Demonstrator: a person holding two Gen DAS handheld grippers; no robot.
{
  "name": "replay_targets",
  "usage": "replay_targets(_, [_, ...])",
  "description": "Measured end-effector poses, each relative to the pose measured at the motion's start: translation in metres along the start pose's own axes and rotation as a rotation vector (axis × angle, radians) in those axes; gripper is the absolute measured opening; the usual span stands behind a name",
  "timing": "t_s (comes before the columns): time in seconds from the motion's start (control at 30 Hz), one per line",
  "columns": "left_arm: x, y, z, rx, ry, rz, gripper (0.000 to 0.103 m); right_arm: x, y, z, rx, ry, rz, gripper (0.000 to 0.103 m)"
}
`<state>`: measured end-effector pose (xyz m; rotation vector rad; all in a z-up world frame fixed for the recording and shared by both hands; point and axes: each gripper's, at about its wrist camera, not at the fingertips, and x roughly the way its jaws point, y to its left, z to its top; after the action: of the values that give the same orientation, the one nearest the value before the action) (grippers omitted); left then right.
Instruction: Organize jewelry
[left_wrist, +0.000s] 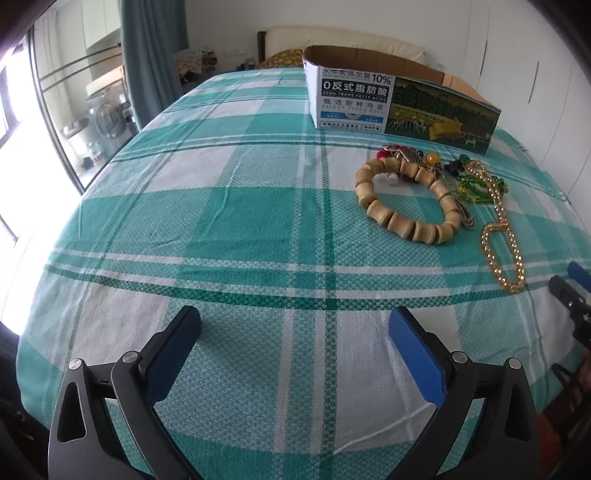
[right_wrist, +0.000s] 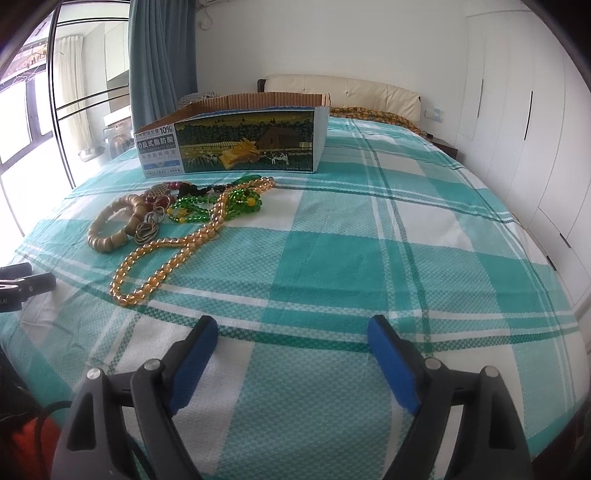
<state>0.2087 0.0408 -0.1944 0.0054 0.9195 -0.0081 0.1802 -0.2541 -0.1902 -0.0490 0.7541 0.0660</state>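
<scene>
Teal-and-white checked cloth is covering the bed (right_wrist: 332, 236) that is serving as the work surface. Going left to right in the right wrist view, the left gripper (right_wrist: 26, 282) is peeking in at the edge; its own camera is showing its fingers spread wide with nothing between them (left_wrist: 293, 325). Next, the jewelry is lying in one tangled heap: a wooden bead bracelet (right_wrist: 110, 229) is resting at the left, a green bead strand (right_wrist: 207, 206) is sitting in the middle, and an amber bead necklace (right_wrist: 177, 251) is trailing from the heap toward the camera. Just behind the heap, an open cardboard box (right_wrist: 236, 144) is standing upright, apparently the place for sorted pieces. Farther right, the cloth is lying bare, and the right gripper (right_wrist: 291, 328) is hovering over it with its fingers spread apart, holding nothing.

Judging by this, the task is only starting: nothing appears to be in the box, though its inside is hidden. The next move is calling for one gripper to reach forward-left, probably closing on the necklace's near loop, which is lying free of the tangle.
</scene>
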Motion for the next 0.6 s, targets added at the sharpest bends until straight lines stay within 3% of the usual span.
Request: replay_targets(0.6, [-0.0016,0.0003,-0.0033,-0.008,-0.035,0.004,0.103,-0.0006,-0.0001,-0.0013,0.005,-0.012,-0.004,0.086])
